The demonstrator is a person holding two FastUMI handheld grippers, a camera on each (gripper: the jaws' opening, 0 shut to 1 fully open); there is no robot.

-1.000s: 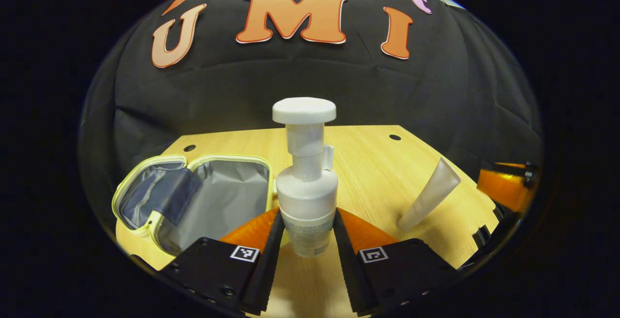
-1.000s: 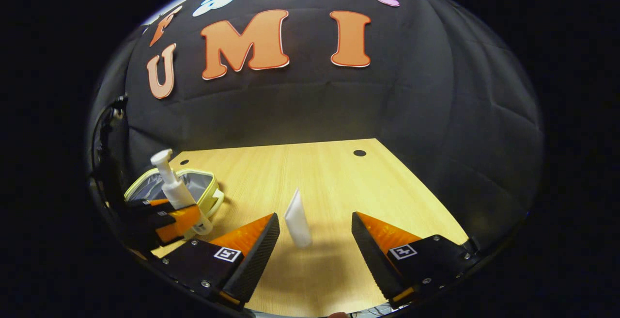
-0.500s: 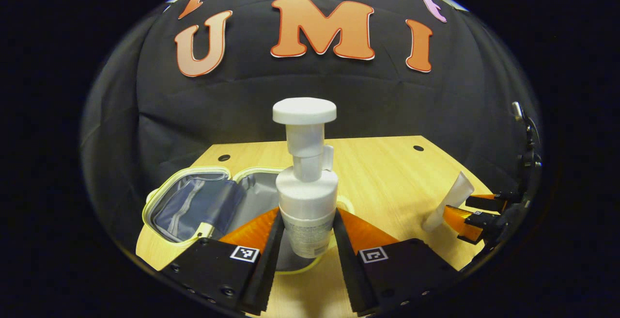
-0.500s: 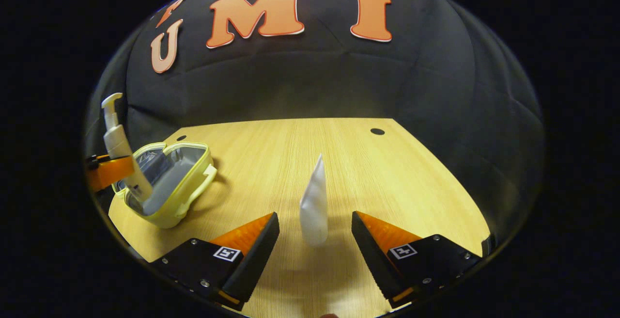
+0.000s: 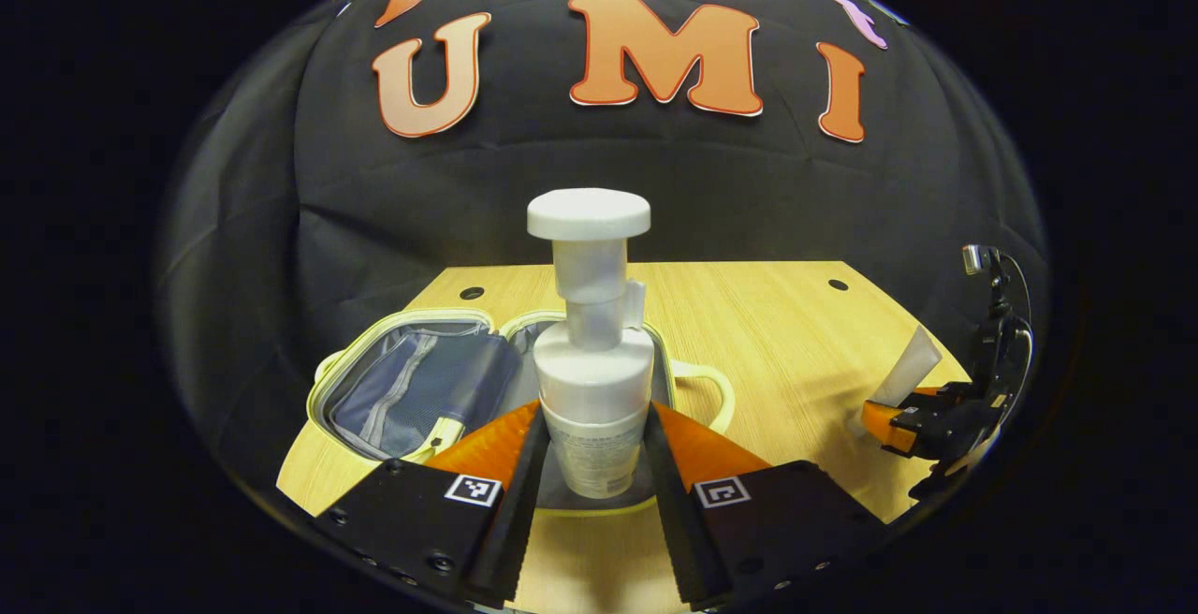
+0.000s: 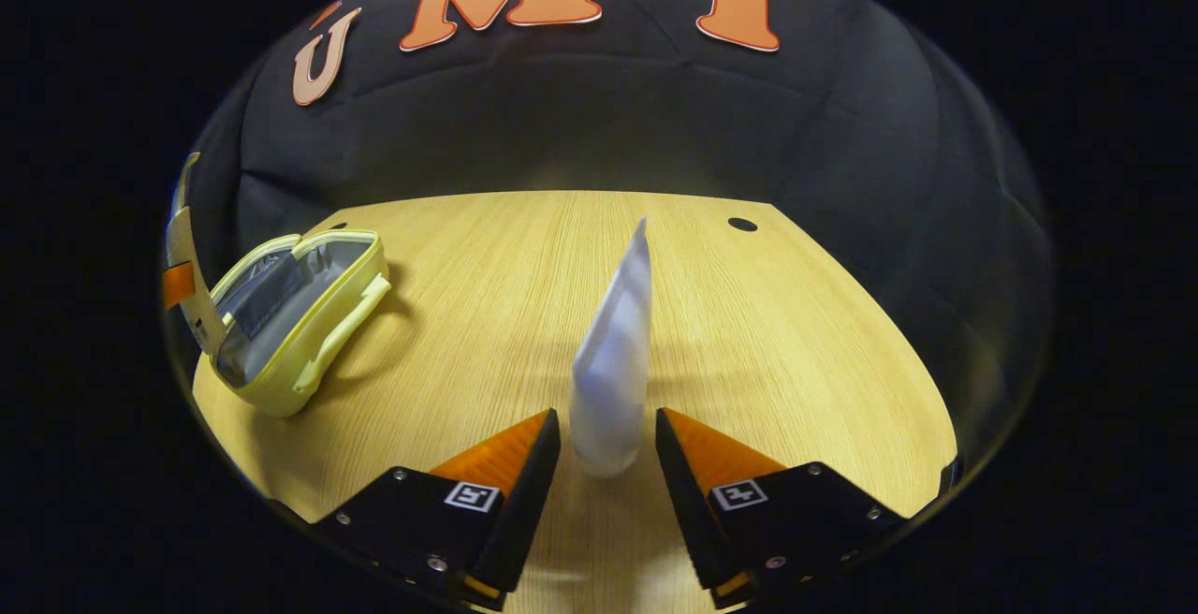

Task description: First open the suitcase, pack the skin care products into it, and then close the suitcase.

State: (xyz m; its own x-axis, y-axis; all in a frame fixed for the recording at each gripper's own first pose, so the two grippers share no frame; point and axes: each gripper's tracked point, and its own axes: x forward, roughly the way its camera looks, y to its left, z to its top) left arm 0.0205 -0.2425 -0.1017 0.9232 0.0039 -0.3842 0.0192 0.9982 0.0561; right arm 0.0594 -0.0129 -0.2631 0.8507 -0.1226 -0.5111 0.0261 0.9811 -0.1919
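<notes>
White pump bottle [image 5: 591,380] upright over open yellow suitcase [image 5: 412,389], white tube [image 6: 613,361] standing on table [image 6: 796,333].

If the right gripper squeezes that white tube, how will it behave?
The tube looks soft-walled, tapering to a flat crimped end, so it will probably dent under the right gripper. It seems light. Its smooth skin might slip.

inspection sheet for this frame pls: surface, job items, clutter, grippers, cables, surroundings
Surface: wooden table, two round holes near the far edge.
Job's things: suitcase open, lid laid back; pump bottle upright above it; tube between the right gripper's fingers.
Clutter: nothing seen.
Grippers: left gripper shut on pump bottle; right gripper close around tube, contact unclear.
Cables: nothing seen.
Surroundings: black cloth wall.
</notes>
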